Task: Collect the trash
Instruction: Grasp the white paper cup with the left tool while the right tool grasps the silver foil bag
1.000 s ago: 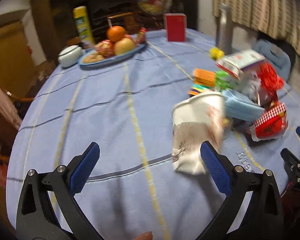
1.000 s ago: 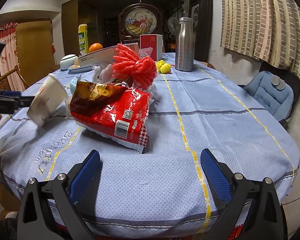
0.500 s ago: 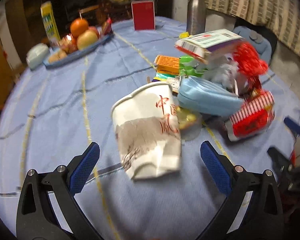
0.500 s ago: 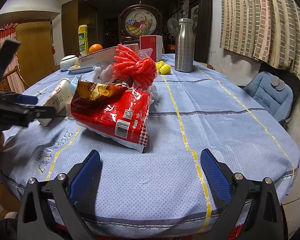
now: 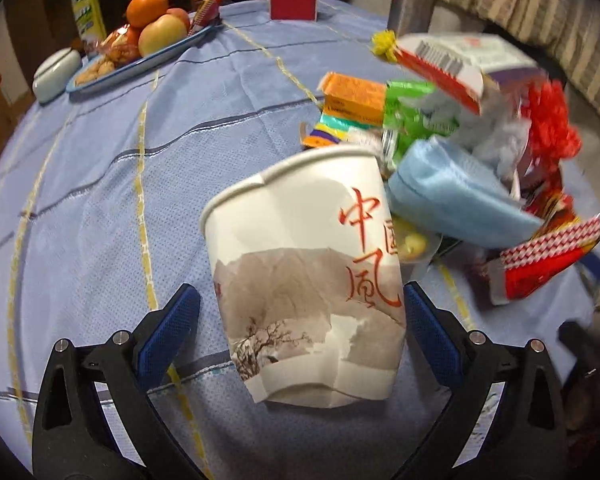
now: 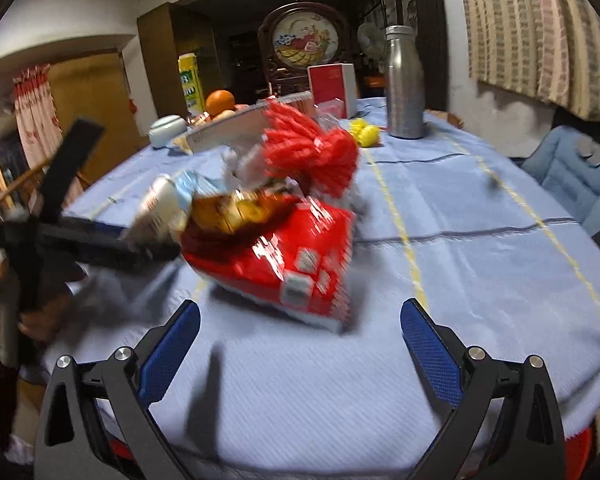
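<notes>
While lying on its side on the blue-clothed worktop (image 5: 100,184), the crumpled paper cup (image 5: 312,280) is framed between the spread pads of the left hand-held gripper (image 5: 300,332), untouched. A trash pile (image 5: 460,152) abuts it. The right hand-held gripper (image 6: 300,344) is spread, empty, near a red snack bag (image 6: 296,256).

Red characters "中国风" on the crumpled paper cup (image 5: 308,280).

A crumpled white paper cup (image 5: 308,276) lies on its side nearest, rim facing away, against a heap of wrappers (image 5: 452,128) at right.
</notes>
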`<state>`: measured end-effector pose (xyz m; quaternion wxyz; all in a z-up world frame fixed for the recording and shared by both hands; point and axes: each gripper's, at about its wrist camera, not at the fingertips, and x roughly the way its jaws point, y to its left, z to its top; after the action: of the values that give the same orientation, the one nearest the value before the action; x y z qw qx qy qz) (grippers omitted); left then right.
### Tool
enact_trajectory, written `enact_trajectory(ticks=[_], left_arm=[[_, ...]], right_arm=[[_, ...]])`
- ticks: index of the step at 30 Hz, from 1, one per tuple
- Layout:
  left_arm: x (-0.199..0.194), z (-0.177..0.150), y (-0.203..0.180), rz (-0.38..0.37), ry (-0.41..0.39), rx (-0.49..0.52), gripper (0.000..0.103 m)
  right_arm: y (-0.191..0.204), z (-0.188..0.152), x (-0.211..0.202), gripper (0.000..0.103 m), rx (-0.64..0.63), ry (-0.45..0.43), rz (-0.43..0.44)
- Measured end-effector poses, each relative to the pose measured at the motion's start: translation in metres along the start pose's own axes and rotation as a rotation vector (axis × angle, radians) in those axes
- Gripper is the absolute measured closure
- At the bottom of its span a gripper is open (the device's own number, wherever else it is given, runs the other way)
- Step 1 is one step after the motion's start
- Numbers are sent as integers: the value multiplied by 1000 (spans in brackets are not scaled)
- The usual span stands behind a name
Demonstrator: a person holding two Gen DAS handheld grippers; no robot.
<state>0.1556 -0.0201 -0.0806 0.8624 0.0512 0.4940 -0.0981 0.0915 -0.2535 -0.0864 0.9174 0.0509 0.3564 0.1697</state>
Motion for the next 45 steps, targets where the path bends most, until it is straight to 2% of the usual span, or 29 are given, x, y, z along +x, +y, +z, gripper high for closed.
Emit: enact_trajectory(ticks=[4,7,11,12,13,14,15,16,19,22,26,29,30,31,33,38,39,41,42,43,45], left_arm=[[-2,-4,6,-21,-8,-19,7],[-5,-5,9,-45,-21,-43,7],[-5,-6,3,-26,-19,-30,7],[-4,-6,1,-15,-15,-21,7],[-2,-5,-2,6,-5,-4,7],[-2,-6,-4,17,0,8,7],[-2,-6,-6,21,1,18,7],[-2,-6,-6,19,2,19,7],[-5,-7,-2,-9,-6,0,7],[-12,-8,8,-76,-31,-56,7],[-17,-9,34,-196,-62,-192,7],[-17,-7,47,-270,-80,-265,7],[-17,-6,48,-276,-82,-272,7],[-17,-6,47,-270,-81,-268,7],[-16,-4,43,-247,-77,-254,7],[-14,-3,35,-214,-73,-225,7],[-13,-2,34,-208,-73,-216,11],[-13,-2,30,-204,-75,-190,15],[-15,-3,28,-207,-80,-180,18],[-16,-4,26,-206,-86,-167,20],[-20,-7,23,-210,-100,-148,31]], right_arm=[[6,15,9,5,21,12,40],[16,20,18,5,-4,29,17],[19,19,36,5,-2,86,-1],[19,19,36,14,-3,83,6],[19,18,35,36,-6,76,12],[18,17,33,48,-5,71,16],[15,17,28,65,10,64,39],[11,16,24,75,25,57,58],[1,12,3,83,52,13,112],[1,7,-18,92,38,-21,112],[3,3,-30,92,36,-36,140],[2,2,-24,90,38,-29,108],[0,3,-21,79,45,-21,106],[-3,2,-18,49,72,-14,105],[-9,3,-18,21,103,-37,81],[-4,10,3,20,88,-5,98],[1,11,10,25,68,8,93],[7,10,19,71,39,37,97],[8,9,20,89,39,47,116],[8,9,16,93,49,30,137],[8,10,2,95,42,-14,126]])
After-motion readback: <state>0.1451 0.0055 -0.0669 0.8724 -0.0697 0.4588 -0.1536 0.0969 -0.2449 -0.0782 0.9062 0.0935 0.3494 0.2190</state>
